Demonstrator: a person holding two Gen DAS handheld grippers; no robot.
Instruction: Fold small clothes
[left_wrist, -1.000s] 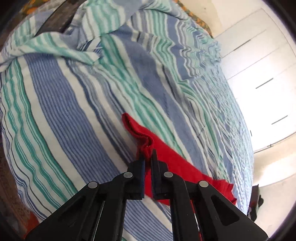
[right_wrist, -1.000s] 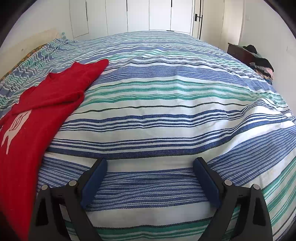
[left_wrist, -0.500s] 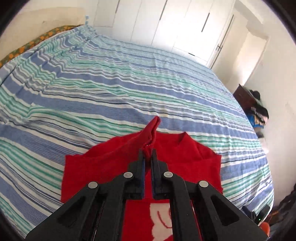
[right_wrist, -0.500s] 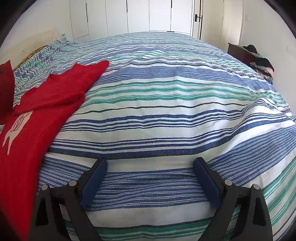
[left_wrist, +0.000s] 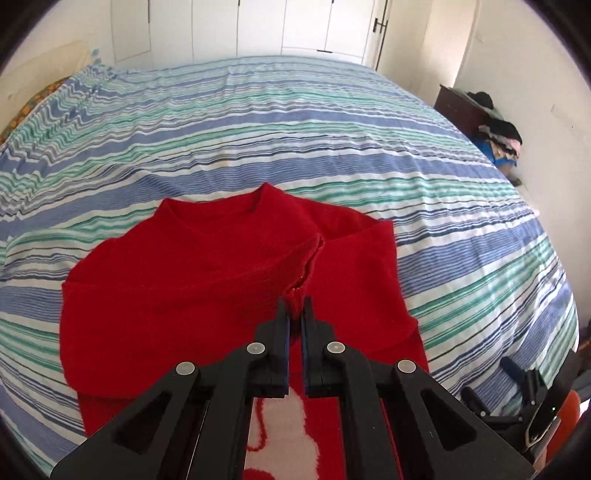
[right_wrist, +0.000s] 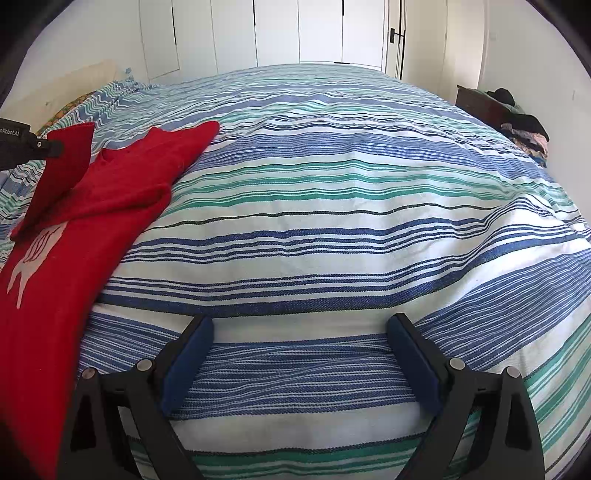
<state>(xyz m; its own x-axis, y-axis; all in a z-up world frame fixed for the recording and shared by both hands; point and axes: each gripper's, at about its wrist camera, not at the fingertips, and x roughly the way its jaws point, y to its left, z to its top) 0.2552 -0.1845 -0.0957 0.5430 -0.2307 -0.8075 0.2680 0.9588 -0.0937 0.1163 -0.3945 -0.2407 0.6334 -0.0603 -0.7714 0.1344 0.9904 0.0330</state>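
Two grippers worked over a striped bedspread (right_wrist: 332, 206). The left gripper (left_wrist: 294, 314) pinched a sleeve edge of the red sweater (left_wrist: 207, 273), lifting it over the sweater's chest. The right gripper (right_wrist: 299, 354) stood spread and empty above bare bedspread, well right of the sweater, which lay near the bed's left edge; wide room stretched rightward.

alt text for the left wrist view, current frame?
The left gripper is shut on a raised fold of a red sweater, which lies spread on a bed with a blue, green and white striped cover. White wardrobe doors stand behind the bed, and a pile of clothes sits at the right.
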